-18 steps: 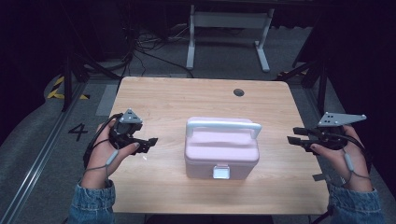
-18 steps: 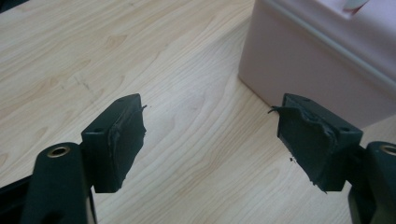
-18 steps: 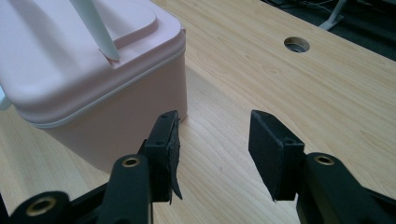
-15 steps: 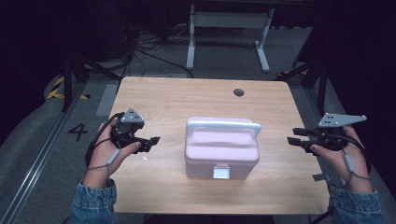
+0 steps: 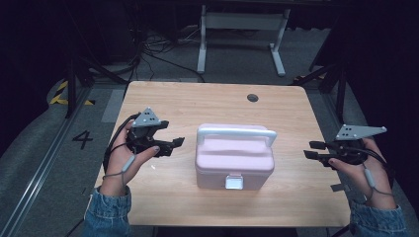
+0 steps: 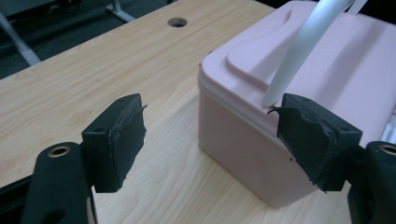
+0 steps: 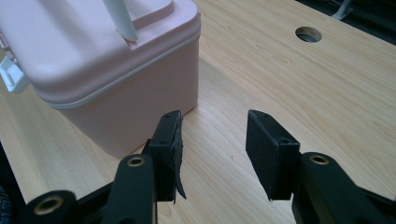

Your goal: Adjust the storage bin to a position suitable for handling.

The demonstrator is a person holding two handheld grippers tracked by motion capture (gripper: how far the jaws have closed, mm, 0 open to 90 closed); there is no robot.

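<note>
A pink lidded box (image 5: 234,157) with a raised white handle (image 5: 236,132) and a white front latch (image 5: 234,182) stands in the middle of the wooden table (image 5: 207,103). My left gripper (image 5: 179,142) hovers open just left of the box, pointing at its left side. In the left gripper view the box (image 6: 299,79) sits close ahead, its corner behind the right pad (image 6: 313,135). My right gripper (image 5: 310,150) stands open to the right of the box, a short gap away. The right gripper view has the box (image 7: 93,60) ahead at left, with nothing between the pads (image 7: 271,149).
A round cable hole (image 5: 252,98) lies in the table near its far edge. Beyond the table stands a white metal frame (image 5: 242,29) on a dark floor with cables. A floor mark "4" (image 5: 82,139) lies left of the table.
The left gripper has edged right, closer to the box's left side. The right gripper has barely moved.
</note>
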